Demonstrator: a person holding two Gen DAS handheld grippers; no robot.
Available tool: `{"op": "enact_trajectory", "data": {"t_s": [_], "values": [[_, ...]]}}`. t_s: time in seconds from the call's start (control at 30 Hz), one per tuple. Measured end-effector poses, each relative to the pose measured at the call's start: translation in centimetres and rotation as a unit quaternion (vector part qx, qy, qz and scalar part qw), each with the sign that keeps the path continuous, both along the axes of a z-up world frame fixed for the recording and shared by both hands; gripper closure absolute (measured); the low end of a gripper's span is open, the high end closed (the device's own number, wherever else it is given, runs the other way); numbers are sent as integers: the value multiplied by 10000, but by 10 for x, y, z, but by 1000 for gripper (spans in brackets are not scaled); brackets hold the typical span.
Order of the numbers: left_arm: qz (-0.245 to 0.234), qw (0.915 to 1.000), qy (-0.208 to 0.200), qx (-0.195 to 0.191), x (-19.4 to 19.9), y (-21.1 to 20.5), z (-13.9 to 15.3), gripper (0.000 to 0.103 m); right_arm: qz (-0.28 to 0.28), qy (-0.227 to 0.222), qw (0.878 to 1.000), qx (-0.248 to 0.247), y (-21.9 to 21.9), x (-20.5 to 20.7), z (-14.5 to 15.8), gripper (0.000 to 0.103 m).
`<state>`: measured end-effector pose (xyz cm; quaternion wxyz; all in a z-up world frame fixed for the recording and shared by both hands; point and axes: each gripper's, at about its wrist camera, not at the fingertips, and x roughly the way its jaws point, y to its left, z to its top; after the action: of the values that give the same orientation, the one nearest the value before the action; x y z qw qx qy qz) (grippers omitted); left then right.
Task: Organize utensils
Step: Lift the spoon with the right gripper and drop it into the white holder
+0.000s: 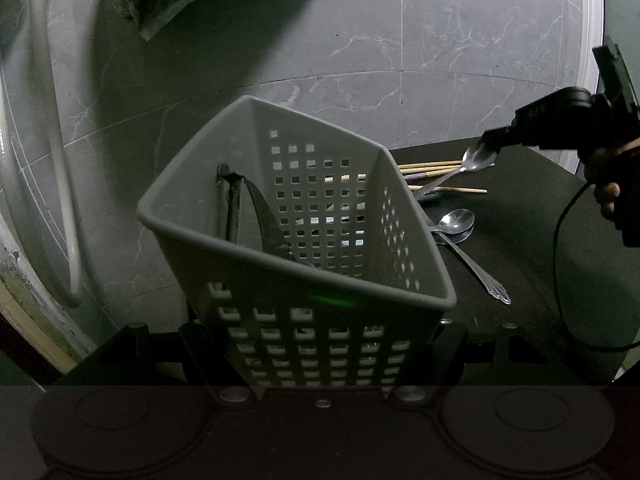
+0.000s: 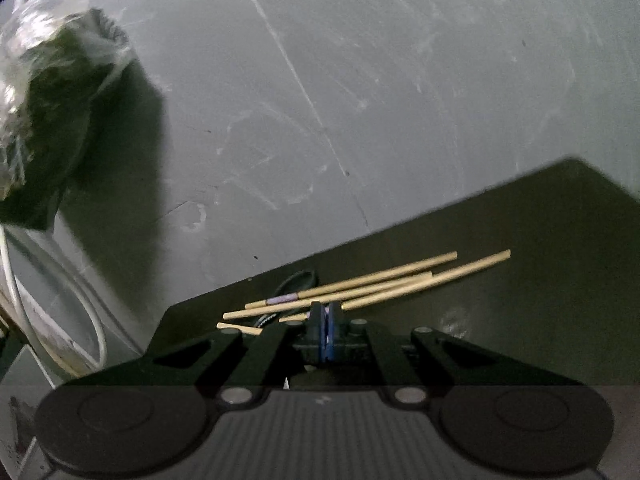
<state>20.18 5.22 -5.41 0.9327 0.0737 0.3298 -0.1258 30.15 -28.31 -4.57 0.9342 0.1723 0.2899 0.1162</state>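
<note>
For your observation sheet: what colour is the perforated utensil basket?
Grey utensil basket, clearest in the left wrist view.

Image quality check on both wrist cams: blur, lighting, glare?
Left wrist: sharp but dim, fisheye bends the floor lines, faint green flare on the basket rim. Right wrist: motion-blurred, chopsticks and floor smeared, glare on the plastic bag.

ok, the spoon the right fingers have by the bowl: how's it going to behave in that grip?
The spoon looks like polished metal, so probably slick and apt to pivot. The right gripper pinches only its bowl, so the long handle likely swings downward. Stiff, so it shouldn't bend going into the basket.
</note>
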Motion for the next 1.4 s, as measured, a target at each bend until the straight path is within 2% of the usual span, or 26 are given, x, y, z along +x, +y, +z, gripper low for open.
{"op": "enact_trajectory", "data": {"t_s": [0.2,0.43,0.7,0.87,1.07,1.4], "values": [[-3,10000,-1,-1,0,0,0,26,18,-297,9992,-253,4,-8,22,101],[-33,10000,-50,-17,0,0,-1,26,307,-754,9958,-407,10,-24,68,101],[-86,9999,-124,-55,-2,0,-4,26,965,-1383,9830,-728,26,-50,138,101],[-129,9998,-126,-69,0,2,-4,26,1457,-1603,9750,-488,47,-59,167,101],[-206,9997,-128,-64,3,6,-5,26,2004,-1740,9621,-624,76,-61,176,101],[-240,9996,-155,-81,4,9,-5,26,2718,-1774,9366,-1324,126,-59,157,101]]}}
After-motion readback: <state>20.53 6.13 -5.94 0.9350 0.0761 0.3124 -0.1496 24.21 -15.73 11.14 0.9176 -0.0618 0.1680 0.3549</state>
